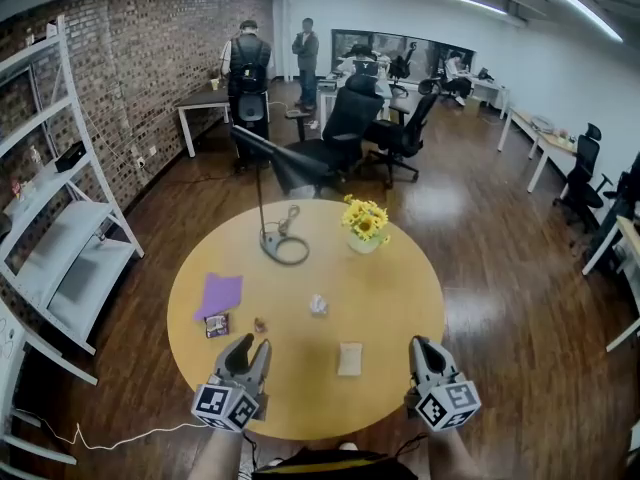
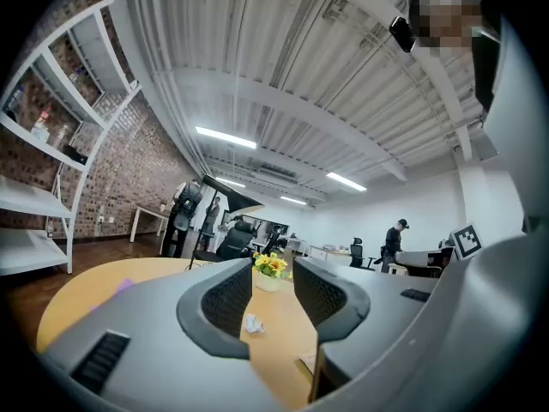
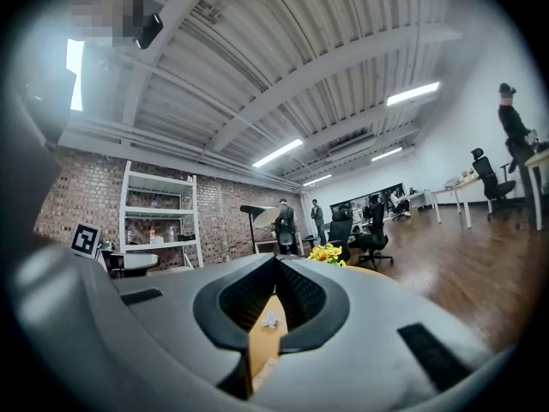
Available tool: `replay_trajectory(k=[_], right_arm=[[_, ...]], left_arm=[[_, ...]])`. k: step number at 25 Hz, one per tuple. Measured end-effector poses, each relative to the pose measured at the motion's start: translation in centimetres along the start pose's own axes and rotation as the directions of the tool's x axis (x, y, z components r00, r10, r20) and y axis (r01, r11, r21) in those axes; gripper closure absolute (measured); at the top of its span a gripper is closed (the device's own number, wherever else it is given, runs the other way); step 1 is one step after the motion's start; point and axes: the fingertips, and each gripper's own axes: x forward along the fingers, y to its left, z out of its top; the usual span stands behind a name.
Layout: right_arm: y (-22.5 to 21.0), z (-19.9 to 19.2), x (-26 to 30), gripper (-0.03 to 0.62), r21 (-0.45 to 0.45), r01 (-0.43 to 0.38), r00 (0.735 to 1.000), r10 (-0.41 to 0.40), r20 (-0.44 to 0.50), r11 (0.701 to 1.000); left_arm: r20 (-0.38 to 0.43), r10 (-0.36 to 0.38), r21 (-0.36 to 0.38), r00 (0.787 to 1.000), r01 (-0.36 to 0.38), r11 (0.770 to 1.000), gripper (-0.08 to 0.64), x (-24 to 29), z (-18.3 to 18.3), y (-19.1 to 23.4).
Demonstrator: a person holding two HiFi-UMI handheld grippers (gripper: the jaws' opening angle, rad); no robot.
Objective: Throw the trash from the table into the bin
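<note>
At lower left the left gripper (image 1: 252, 344) hovers with jaws partly apart, empty; at lower right the right gripper (image 1: 420, 343) is closed, empty. A crumpled paper ball (image 1: 318, 305) lies mid-tabletop (image 1: 400, 278).

No text, label or number is legible anywhere here

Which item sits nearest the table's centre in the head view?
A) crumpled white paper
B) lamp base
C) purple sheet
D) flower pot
A: the crumpled white paper lies about mid-table, while the purple sheet is near the left edge, and the flower pot and lamp base stand toward the far side.
</note>
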Motion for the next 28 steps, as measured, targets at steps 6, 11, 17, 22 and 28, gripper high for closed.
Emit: replay_trajectory(k=[6,11,17,22,28], right_arm=[[-4.7,-0.4,-3.4,0.588,0.021,0.095,0.995,-0.095,-0.005,0.995],[-8.2,-0.7,-6.9,0.588,0.047,0.178,0.984,-0.177,-0.03,0.983],[-11.0,-3.5,-10.1,0.588,0.087,0.228,0.972,-0.22,-0.086,0.97],[-13.0,-5.7,-11.9,0.588,0.101,0.249,0.96,-0.231,-0.159,0.963],[-14.4,-8.2,-13.7,0.588,0.121,0.277,0.944,-0.247,-0.216,0.953]], left_arm=[[-0.084,-0.058,-0.004,0.995,0.058,0.998,0.333,4.6,-4.1,-3.6],[-0.213,-0.135,-0.044,0.968,0.129,0.991,0.313,8.2,-8.7,-7.9],[-0.373,-0.152,-0.061,0.915,0.139,0.988,0.313,9.9,-15.7,-11.0],[-0.496,-0.08,-0.054,0.865,0.061,0.997,0.313,10.8,-21.2,-11.5],[-0.664,0.037,0.04,0.747,-0.014,0.999,0.278,12.1,-28.4,-10.9]])
